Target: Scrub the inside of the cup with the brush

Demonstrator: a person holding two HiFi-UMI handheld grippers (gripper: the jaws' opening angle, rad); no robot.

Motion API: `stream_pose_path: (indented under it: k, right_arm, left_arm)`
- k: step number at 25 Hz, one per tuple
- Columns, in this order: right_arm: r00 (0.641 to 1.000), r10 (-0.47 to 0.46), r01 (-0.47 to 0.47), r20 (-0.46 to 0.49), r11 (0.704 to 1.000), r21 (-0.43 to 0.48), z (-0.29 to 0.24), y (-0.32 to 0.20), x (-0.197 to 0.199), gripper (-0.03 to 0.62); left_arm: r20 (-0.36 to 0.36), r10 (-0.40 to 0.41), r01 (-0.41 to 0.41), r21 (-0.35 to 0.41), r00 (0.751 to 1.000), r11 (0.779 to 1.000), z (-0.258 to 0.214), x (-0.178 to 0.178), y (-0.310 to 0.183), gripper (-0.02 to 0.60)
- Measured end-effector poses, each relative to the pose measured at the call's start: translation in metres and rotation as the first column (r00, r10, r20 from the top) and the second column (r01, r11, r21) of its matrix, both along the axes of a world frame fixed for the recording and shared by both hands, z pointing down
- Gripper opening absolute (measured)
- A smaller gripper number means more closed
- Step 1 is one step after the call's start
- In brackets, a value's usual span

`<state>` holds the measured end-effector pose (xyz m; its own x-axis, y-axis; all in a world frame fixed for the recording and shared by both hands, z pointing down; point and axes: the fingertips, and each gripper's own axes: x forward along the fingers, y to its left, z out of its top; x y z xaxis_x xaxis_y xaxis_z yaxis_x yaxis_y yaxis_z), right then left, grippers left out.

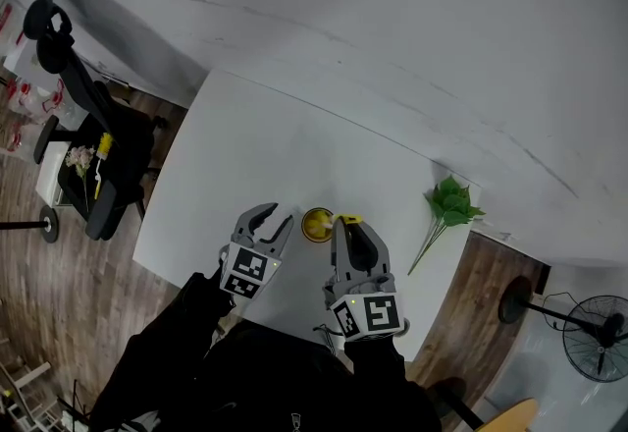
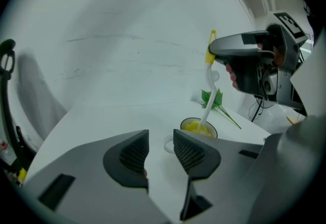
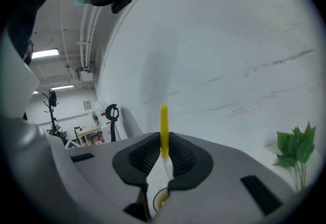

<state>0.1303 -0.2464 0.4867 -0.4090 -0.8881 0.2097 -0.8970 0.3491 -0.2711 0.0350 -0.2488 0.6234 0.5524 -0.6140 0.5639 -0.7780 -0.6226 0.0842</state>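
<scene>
Head view: cup (image 1: pixel 316 224) on bench (image 1: pixel 255 155); left gripper view: left tool (image 2: pixel 160 141) part open, empty, just short of cup; right gripper view: right tool (image 3: pixel 164 154) clamped on brush (image 3: pixel 164 121), head in cup, so scrubbing is in hand and the left likely must steady the cup.

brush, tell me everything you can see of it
The brush is slim and looks plastic, with a yellow upper handle, a white lower shaft and a yellow head. It stands almost upright, leaning a little, head down inside the cup on the white table. The right claw is shut on the handle about where yellow meets white, and the yellow end pokes out above the pads. How the head meets the cup's wall can't be made out.
</scene>
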Motion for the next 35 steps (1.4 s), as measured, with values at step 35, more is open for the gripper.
stream_pose_path:
  k: [35]
  right_arm:
    - [1.0, 0.018, -0.018, -0.01, 1.0, 0.003, 0.001, 0.003, 0.002, 0.064]
  left_arm:
    - [-0.004, 0.057, -0.057, -0.049, 0.998, 0.997, 0.068, 0.028, -0.011, 0.055]
